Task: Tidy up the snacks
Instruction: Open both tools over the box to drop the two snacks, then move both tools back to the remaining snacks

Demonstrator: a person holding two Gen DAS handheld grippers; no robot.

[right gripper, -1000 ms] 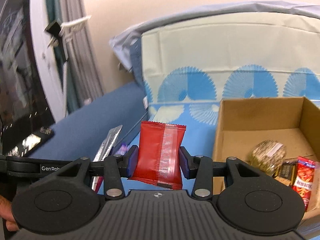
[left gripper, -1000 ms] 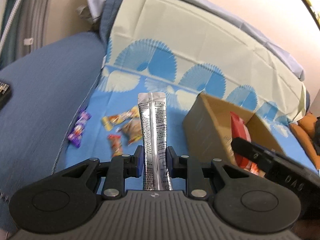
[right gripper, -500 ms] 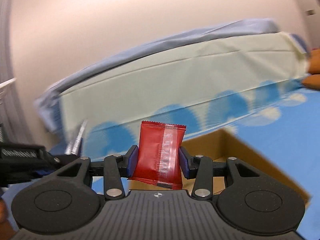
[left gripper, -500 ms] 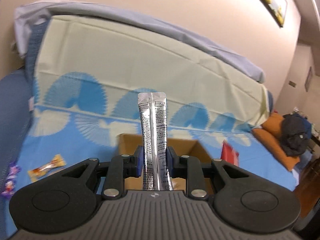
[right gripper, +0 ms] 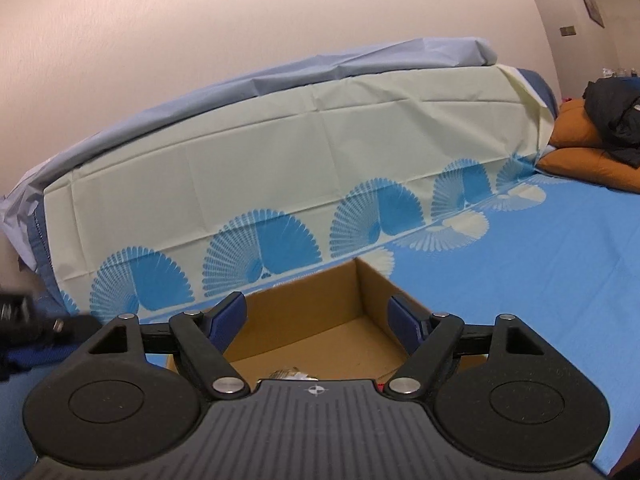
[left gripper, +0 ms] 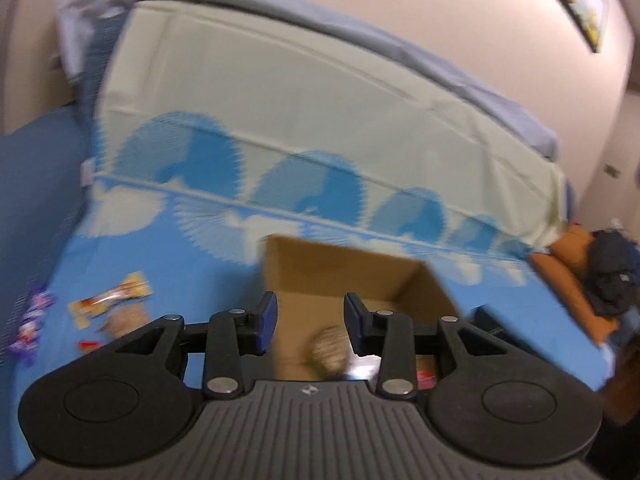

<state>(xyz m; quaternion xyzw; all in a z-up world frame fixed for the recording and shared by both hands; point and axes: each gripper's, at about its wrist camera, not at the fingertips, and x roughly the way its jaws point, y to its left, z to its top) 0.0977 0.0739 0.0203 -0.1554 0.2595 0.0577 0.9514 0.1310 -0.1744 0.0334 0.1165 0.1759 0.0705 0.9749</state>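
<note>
My left gripper (left gripper: 310,320) hangs over the near end of the open cardboard box (left gripper: 340,272), its jaws opening with nothing between them. A round brownish snack (left gripper: 330,350) lies in the box below, and a bit of red wrapper (left gripper: 426,376) shows beside it. My right gripper (right gripper: 318,316) is above the same cardboard box (right gripper: 320,320), jaws opening wide and bare. A snack (right gripper: 292,374) peeks over its body. The silver stick and the red packet are out of sight. Loose snacks lie left of the box: a yellow-orange packet (left gripper: 112,300), a purple one (left gripper: 32,320).
The box stands on a blue bed cover (right gripper: 540,260). Behind it rises a cream cloth with blue fan prints (right gripper: 300,168). An orange cushion (right gripper: 580,160) with a dark bag (right gripper: 616,112) lies at the far right. A dark blurred gripper part (right gripper: 24,320) shows at the left edge.
Both grippers have opened: the silver stick has left the left jaws and the red packet the right jaws. Both views have swung over the box.
</note>
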